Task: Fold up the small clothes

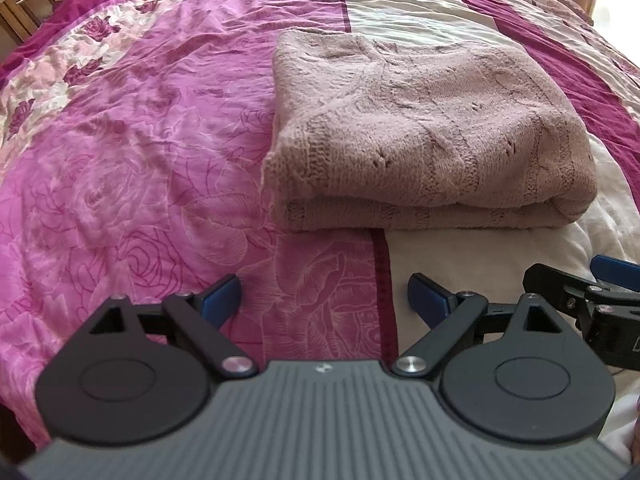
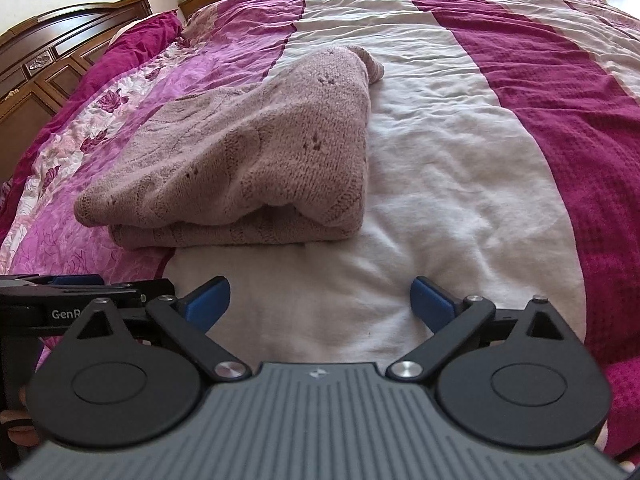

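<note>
The left gripper (image 1: 324,296) hangs over the pink rose-print part of the bedspread (image 1: 120,160), its jaws wide with nothing between them. The folded pink sweater (image 1: 420,128) lies on the bed ahead of these jaws and a little to their right, clear of both blue pads. Just beside it, the right gripper (image 2: 320,302) hovers over the white stripe, jaws also wide and empty; from there the sweater (image 2: 248,160) sits ahead and to the left, untouched.
</note>
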`<state>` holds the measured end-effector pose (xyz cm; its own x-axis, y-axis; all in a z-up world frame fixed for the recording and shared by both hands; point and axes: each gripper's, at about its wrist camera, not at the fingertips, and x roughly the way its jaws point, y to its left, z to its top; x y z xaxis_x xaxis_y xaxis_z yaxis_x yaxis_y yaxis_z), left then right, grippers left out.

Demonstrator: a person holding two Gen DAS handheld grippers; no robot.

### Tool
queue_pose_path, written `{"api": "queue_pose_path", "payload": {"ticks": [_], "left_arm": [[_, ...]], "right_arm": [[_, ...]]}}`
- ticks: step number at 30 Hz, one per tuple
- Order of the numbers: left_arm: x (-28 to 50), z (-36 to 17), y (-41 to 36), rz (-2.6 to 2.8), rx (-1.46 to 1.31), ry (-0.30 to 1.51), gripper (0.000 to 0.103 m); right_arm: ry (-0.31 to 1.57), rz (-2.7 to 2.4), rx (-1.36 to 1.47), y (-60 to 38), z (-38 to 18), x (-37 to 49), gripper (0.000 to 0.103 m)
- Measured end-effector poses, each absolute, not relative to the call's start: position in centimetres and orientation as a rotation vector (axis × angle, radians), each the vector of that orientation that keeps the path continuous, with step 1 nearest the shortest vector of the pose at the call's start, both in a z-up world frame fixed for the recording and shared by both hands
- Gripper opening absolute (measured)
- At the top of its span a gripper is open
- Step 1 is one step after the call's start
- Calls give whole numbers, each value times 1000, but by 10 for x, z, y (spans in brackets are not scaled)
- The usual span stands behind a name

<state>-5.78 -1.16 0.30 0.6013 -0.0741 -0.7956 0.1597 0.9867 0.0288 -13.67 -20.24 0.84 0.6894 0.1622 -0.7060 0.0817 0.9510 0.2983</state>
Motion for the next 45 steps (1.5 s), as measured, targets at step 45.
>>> {"api": "queue_pose_path", "payload": {"ticks": [45], "left_arm": [[-59, 2, -13, -136, 109, 910, 92]], "right_arm": [[810, 47, 312, -200, 7, -138, 102]]}}
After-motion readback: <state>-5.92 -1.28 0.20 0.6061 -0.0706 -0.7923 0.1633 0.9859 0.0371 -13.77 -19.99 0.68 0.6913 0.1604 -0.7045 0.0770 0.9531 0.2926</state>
